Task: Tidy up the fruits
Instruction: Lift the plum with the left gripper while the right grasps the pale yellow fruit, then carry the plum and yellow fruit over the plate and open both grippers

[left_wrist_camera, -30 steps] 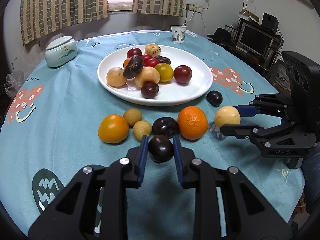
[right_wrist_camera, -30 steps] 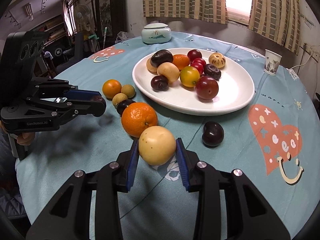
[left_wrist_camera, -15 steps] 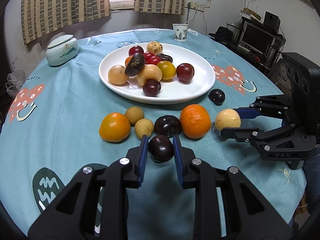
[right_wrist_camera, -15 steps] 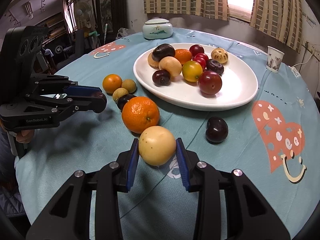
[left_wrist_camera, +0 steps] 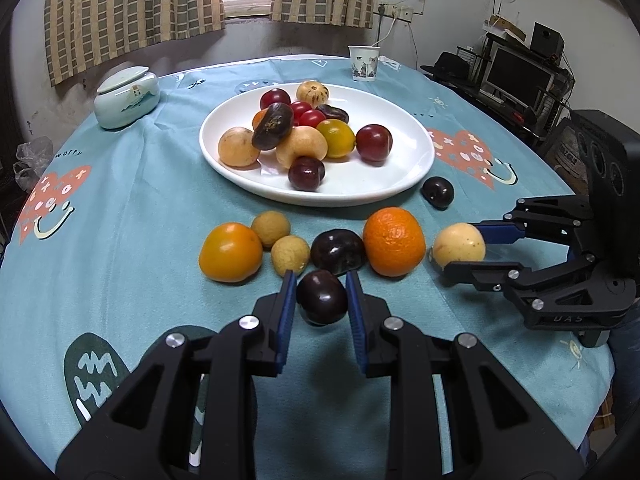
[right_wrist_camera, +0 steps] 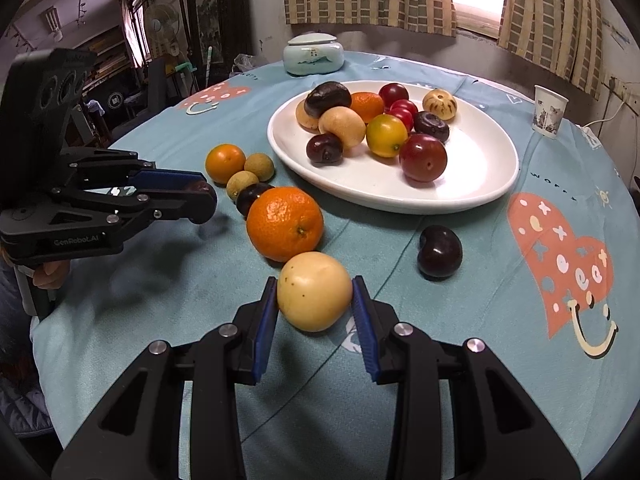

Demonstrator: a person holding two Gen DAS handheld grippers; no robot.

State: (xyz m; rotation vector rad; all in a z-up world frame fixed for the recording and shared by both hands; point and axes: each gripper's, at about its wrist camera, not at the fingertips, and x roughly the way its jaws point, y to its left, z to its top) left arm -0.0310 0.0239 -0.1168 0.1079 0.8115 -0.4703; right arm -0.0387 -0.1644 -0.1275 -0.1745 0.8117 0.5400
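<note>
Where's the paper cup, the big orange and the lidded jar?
cup (left_wrist_camera: 363, 63), left wrist view, middle of its side
orange (right_wrist_camera: 285, 223), right wrist view, its front
jar (left_wrist_camera: 127, 98), left wrist view, its body

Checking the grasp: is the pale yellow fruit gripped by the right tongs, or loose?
Gripped. The right tongs have both blue pads against the pale yellow fruit.
</note>
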